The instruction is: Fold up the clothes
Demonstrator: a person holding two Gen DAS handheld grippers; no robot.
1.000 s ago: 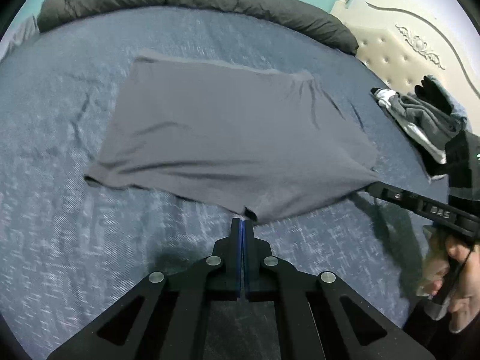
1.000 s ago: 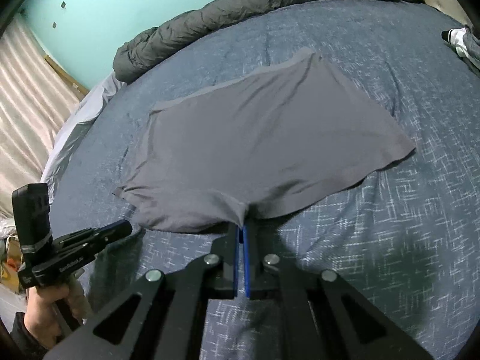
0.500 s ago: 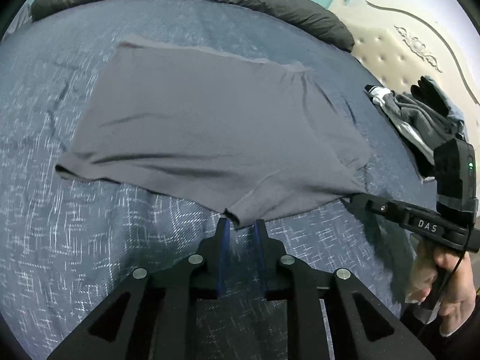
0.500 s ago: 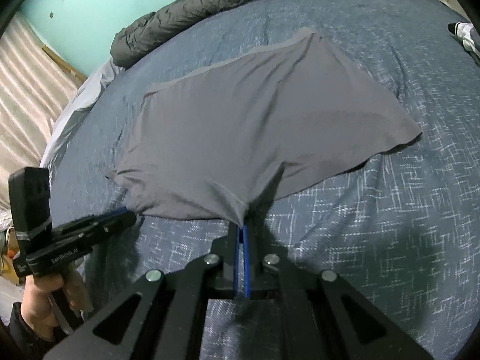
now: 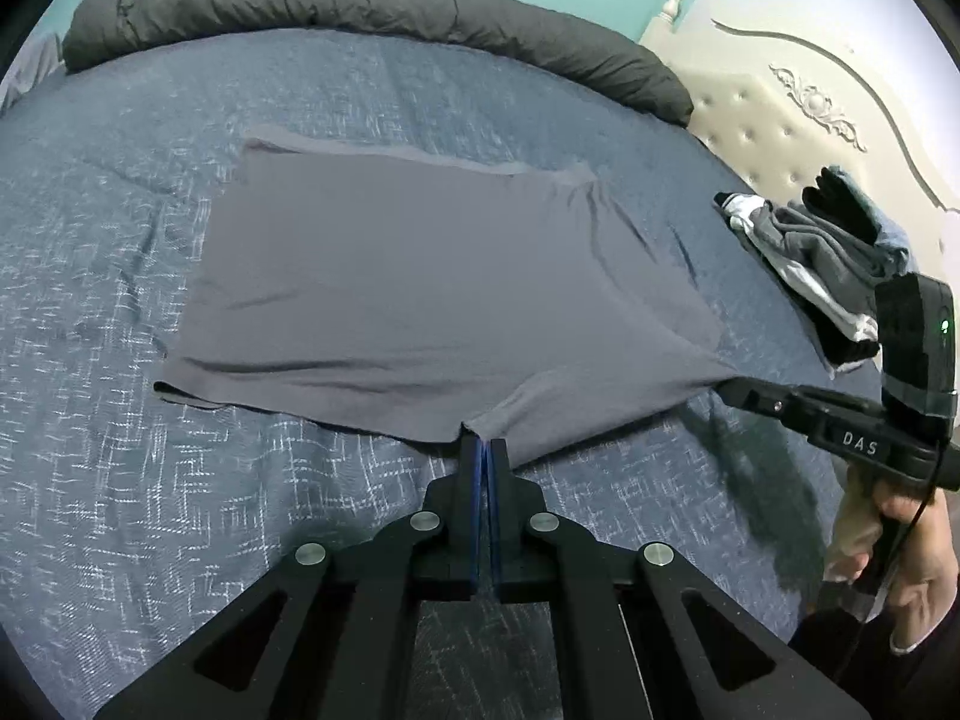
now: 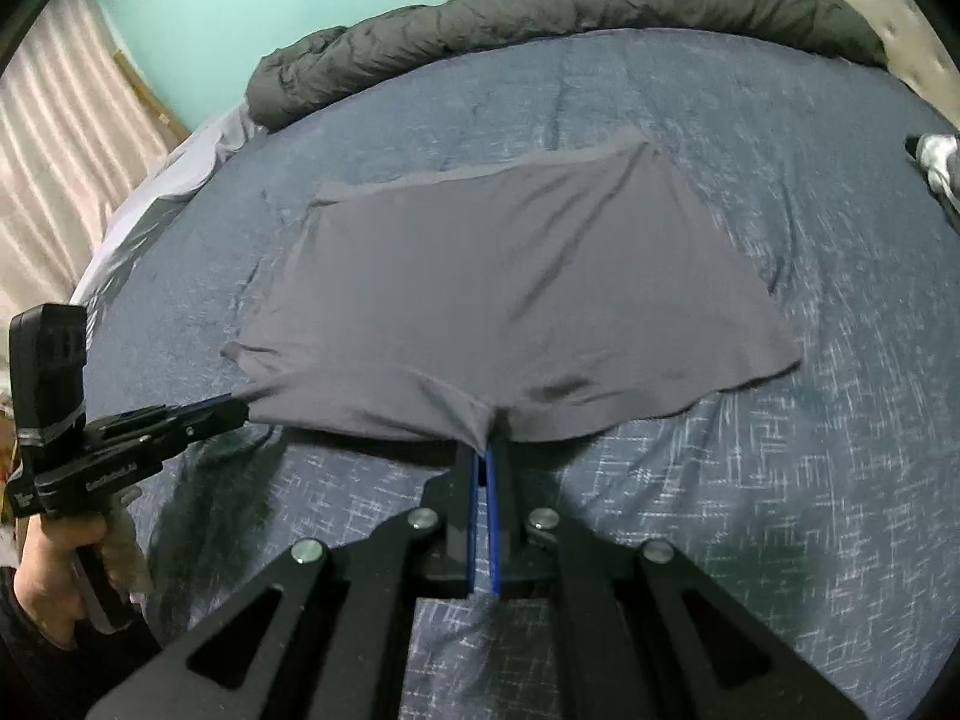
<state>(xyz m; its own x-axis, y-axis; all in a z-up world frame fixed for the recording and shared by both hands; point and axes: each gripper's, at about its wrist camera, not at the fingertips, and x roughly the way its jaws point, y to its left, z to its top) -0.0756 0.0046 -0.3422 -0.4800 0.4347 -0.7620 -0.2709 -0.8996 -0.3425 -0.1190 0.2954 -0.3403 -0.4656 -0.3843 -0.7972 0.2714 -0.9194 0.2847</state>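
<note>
1. Grey fabric: our left gripper (image 5: 482,443) is clamped on the near hem of the grey garment (image 5: 420,300).
2. We see the garment spread flat on the blue bedspread (image 5: 90,480), unfolded.
3. Our right gripper (image 6: 483,443) pinches the hem's other end; every fold remains.

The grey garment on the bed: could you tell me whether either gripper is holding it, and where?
Both: left gripper and right gripper each pinch the grey garment's near edge.

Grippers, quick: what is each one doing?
Left gripper: shut on the grey garment near edge.
Right gripper: shut on the same garment's edge.
</note>
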